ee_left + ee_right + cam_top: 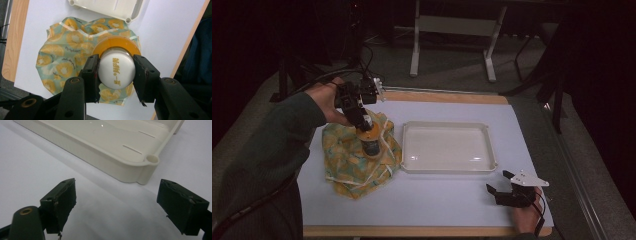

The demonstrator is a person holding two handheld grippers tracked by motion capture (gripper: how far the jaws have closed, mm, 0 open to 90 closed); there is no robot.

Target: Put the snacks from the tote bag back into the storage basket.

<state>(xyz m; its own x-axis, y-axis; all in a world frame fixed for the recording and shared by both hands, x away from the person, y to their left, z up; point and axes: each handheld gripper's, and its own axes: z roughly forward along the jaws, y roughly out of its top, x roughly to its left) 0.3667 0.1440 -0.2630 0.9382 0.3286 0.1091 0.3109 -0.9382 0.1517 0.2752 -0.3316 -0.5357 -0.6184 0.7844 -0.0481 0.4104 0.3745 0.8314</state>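
Left of the white tray (447, 147), the left gripper (117, 72) clamps a white-capped jar (116, 71) over the fruit-print cloth (62, 62). Near the tray's front right corner, the right gripper (117, 202) rests with jaws spread wide, holding nothing.

The cloth (357, 162) lies just left of the tray (447, 167). The bottle (371, 142) is over the cloth, left of the tray.

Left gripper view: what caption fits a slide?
Gripper clamps a jar's white lid above a fruit-print cloth.
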